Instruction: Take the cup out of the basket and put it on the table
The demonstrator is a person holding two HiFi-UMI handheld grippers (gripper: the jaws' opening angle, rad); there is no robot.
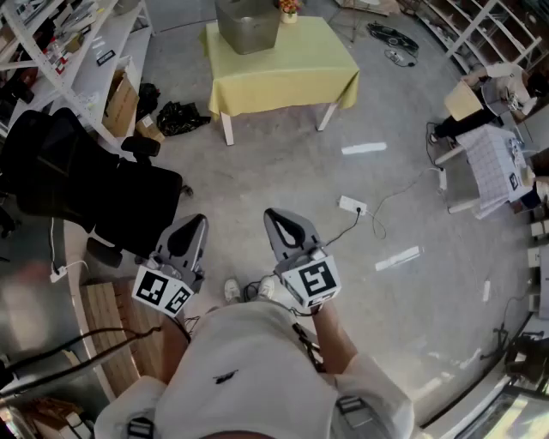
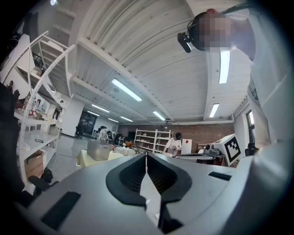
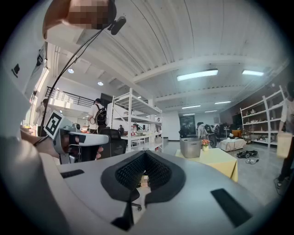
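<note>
The basket (image 1: 248,30) on the yellow table (image 1: 287,73) is cut off at top.

One yellow-clothed table (image 1: 292,73), one grey metal basket (image 1: 249,26) at its far edge, one small flower pot (image 1: 290,8) beside it, one black office chair (image 1: 69,180), two grey handheld grippers, left gripper (image 1: 202,219) and right gripper (image 1: 269,213), two white floor strips (image 1: 364,148).

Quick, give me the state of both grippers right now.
Left gripper: closed, jaws together, holding nothing.
Right gripper: closed, jaws together, holding nothing.
</note>
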